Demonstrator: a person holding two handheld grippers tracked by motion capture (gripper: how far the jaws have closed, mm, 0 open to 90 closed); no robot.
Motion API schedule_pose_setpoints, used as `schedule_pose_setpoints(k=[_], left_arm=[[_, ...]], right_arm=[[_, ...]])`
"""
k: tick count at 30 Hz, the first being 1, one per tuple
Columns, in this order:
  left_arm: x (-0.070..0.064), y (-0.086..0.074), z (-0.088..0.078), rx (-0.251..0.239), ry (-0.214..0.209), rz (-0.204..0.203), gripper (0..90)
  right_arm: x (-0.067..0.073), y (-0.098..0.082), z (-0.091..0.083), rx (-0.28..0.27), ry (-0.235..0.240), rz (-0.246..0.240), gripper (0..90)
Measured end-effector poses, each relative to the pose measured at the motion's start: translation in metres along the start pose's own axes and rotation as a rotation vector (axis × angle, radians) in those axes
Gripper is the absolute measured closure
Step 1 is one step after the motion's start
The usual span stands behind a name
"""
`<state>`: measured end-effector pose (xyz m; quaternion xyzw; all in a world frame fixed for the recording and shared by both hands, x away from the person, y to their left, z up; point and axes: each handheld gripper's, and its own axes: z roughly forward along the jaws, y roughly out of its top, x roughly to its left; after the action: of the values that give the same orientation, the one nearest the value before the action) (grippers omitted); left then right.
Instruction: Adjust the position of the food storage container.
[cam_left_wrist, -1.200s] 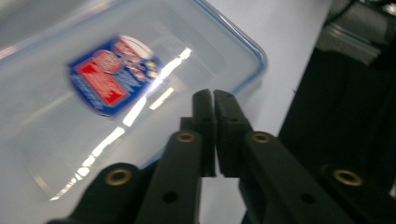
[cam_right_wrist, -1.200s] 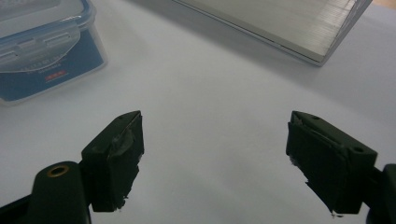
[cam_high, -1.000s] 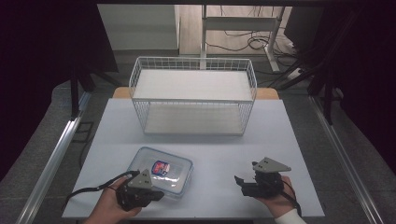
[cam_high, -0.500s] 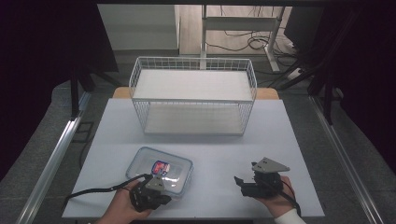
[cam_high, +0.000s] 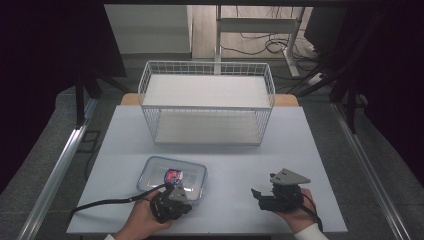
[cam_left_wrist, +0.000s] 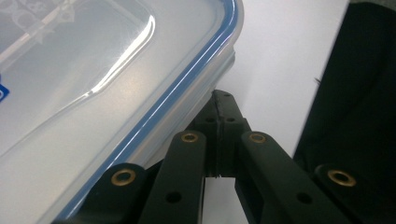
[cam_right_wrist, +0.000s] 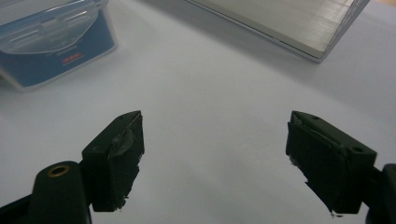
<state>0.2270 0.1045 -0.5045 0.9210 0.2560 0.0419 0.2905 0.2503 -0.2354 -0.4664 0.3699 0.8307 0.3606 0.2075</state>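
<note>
Standing behind plastic box (cam_high: 172, 176): wire basket (cam_high: 207, 102), w/ bare table (cam_high: 310, 150) between

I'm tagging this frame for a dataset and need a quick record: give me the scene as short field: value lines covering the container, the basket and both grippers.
container: clear plastic box with a blue-edged lid on, lying flat at the near left of the table
contents: a small blue and red item seen through the lid
basket: white wire basket, at the far middle of the table
left gripper: jaws shut together, tips at the box's near edge under the lid rim
right gripper: jaws open, over bare table, apart from the box
</note>
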Motion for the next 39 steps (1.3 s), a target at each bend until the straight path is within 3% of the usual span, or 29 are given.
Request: schedule_pose_setpoints(k=[1,4,10,13,15,16,17,19,20,21,22,23,25,26,27,29,30,32,37,38,39], left_arm=[[0.001,0.001,0.002,-0.019,-0.001,-0.027,90.0],[0.007,0.005,0.004,-0.024,0.012,-0.046,90.0],[0.008,0.005,-0.001,-0.044,0.02,-0.071,90.0],[0.007,0.003,-0.014,-0.064,0.015,-0.066,90.0],[0.005,0.0,-0.026,-0.087,0.029,-0.067,90.0],[0.005,-0.004,-0.042,-0.106,0.05,-0.056,90.0],[0.005,-0.004,-0.042,-0.106,0.05,-0.056,90.0],[0.007,-0.009,-0.058,-0.129,0.079,-0.063,90.0],[0.017,-0.017,-0.075,-0.157,0.098,-0.102,90.0],[0.017,-0.017,-0.075,-0.157,0.098,-0.102,90.0],[0.031,-0.028,-0.089,-0.187,0.125,-0.165,90.0],[0.031,-0.028,-0.089,-0.187,0.125,-0.165,90.0],[0.049,-0.04,-0.101,-0.201,0.158,-0.223,90.0],[0.069,-0.053,-0.107,-0.212,0.176,-0.302,90.0],[0.069,-0.053,-0.107,-0.212,0.176,-0.302,90.0],[0.086,-0.066,-0.108,-0.202,0.209,-0.361,90.0],[0.1,-0.076,-0.105,-0.19,0.205,-0.406,90.0],[0.106,-0.082,-0.098,-0.165,0.199,-0.431,90.0],[0.111,-0.086,-0.083,-0.108,0.201,-0.429,90.0],[0.109,-0.084,-0.076,-0.084,0.227,-0.419,90.0],[0.109,-0.084,-0.076,-0.084,0.227,-0.419,90.0]], right_arm=[[0.0,0.0,0.0,0.001,0.0,0.001,19.4],[-0.001,0.0,0.0,0.001,0.0,0.0,19.4],[0.0,0.0,0.0,0.0,0.0,-0.003,19.5],[0.0,0.0,0.0,0.004,0.0,-0.004,19.5],[0.0,0.0,0.0,0.003,0.0,-0.004,19.5],[0.0,0.0,-0.001,0.0,-0.002,-0.003,19.5],[0.0,0.0,-0.001,0.0,-0.002,-0.003,19.5],[0.0,0.0,-0.001,-0.001,-0.003,-0.002,19.5],[0.0,0.0,-0.001,-0.001,-0.004,0.001,19.5],[0.0,0.0,-0.001,-0.001,-0.004,0.001,19.5],[0.0,0.0,0.0,0.002,-0.004,-0.004,19.5],[0.0,0.0,0.0,0.002,-0.004,-0.004,19.5],[0.001,0.0,0.0,0.002,-0.006,-0.006,19.5],[0.001,0.0,0.0,0.005,-0.007,-0.008,19.5],[0.001,0.0,0.0,0.005,-0.007,-0.008,19.5],[0.001,0.0,0.001,0.007,-0.009,-0.005,19.5],[0.001,0.0,0.002,0.017,-0.013,-0.002,19.5],[0.001,0.0,0.002,0.021,-0.015,-0.002,19.6],[0.001,0.0,0.004,0.026,-0.016,-0.001,19.6],[0.001,-0.001,0.004,0.025,-0.016,-0.001,19.6],[0.001,-0.001,0.004,0.025,-0.016,-0.001,19.6]])
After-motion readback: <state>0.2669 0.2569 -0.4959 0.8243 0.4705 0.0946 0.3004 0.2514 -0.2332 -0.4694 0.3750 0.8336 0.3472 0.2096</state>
